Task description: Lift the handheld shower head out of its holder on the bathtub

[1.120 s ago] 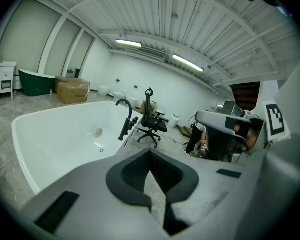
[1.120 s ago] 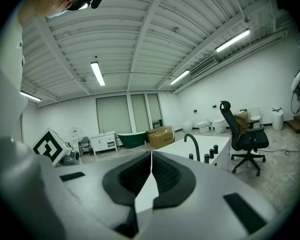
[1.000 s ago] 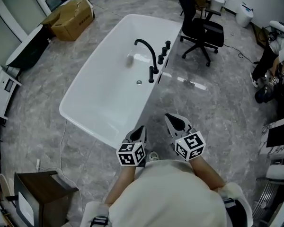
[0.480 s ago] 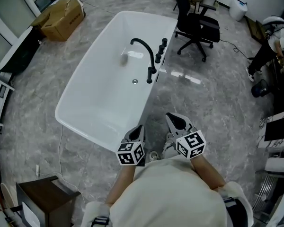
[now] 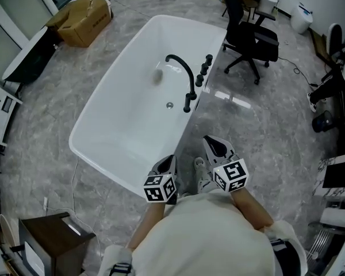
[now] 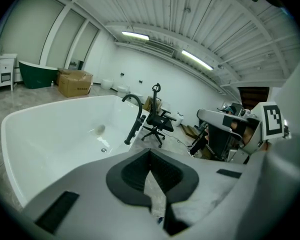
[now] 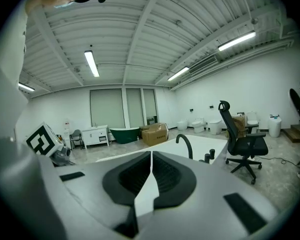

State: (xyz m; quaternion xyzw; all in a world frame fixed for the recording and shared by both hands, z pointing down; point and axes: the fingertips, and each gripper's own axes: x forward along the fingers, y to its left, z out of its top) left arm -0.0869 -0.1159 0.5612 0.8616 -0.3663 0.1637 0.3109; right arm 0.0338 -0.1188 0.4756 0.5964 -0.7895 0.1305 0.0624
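Between the pads of the left claw [image 5: 170, 160]: nothing. The tips are pressed together, and only floor shows through the slot below them. The right claw [image 5: 214, 144] reads the same, pads together and empty. Neither claw touches anything.

Change over the last second: both claws keep their place low in the head view, side by side, closed as before. What is new sits between them. A shoe [image 5: 200, 170] now shows further forward than it did a second ago. The surroundings have also slid slightly in frame. Judgement: the person is walking along the bathtub [image 5: 126, 114] with the claws carried ahead, and no reach has begun.

Outward from the claws: the near corner of the tub lies at about 9 o'clock of the left claw, close by. The black spout [image 5: 181, 66] arches over the basin at 11 o'clock of the right claw. A row of black uprights [image 5: 204, 68] stands on the tub's right rim at 12 o'clock of that claw, well apart from it. The handheld shower head should be one of these, in its holder. Which one cannot be told from here. An office chair [image 5: 250, 36] stands beyond, at 1 o'clock.

Meaning for the task: approach only, lift not started. A claw must spread its pads before it can take the shower head.
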